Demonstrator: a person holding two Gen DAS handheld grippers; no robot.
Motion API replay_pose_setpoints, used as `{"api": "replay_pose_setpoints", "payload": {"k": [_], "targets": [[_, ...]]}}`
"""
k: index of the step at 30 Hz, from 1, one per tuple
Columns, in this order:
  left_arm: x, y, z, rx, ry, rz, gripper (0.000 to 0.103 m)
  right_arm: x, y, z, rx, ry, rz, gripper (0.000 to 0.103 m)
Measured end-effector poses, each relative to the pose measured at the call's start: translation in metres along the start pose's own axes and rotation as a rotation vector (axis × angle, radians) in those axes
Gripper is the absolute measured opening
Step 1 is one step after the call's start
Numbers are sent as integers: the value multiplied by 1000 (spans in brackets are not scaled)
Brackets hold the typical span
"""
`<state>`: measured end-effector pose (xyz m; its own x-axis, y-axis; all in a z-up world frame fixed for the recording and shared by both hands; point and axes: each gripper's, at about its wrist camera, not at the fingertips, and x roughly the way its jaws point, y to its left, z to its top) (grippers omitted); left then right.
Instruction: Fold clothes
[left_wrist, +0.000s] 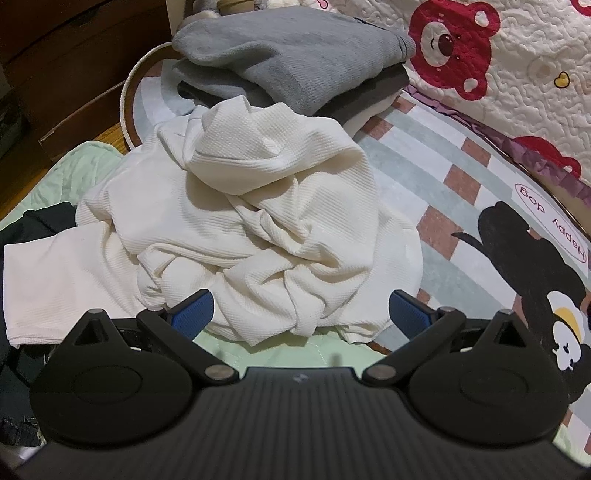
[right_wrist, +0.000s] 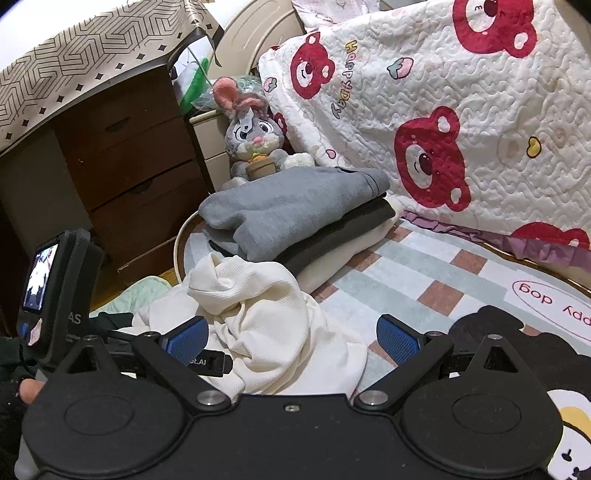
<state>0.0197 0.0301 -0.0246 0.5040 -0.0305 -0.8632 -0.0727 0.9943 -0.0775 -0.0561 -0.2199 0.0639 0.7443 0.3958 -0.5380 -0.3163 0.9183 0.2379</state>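
surface: checked rug (left_wrist: 436, 173) | on it: crumpled white garment (left_wrist: 258, 229), folded stack (left_wrist: 295, 62)

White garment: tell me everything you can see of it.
The white garment is cream, with a fine waffle-like knit. It lies unfolded in a crumpled heap on the rug, one flat part spread out to the left. Its near edge overlaps a pale green cloth. The folded stack sits just behind it. Both grippers' jaws stand open; neither holds it.

Cream waffle-knit garment (left_wrist: 240, 221), grey folded sweater (left_wrist: 288, 55), red-bear white quilt (left_wrist: 517, 74), pastel checked rug (left_wrist: 424, 177).
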Motion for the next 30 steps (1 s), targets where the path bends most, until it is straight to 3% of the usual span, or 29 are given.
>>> {"api": "replay_pose_setpoints", "payload": {"k": [19,30], "targets": [[7,9,1,-20,20,11,103,3,-5,-4,16,15,-9,99],[25,27,6,-85,18,65,103,17,-11,-13,19,53,-18,100]]}}
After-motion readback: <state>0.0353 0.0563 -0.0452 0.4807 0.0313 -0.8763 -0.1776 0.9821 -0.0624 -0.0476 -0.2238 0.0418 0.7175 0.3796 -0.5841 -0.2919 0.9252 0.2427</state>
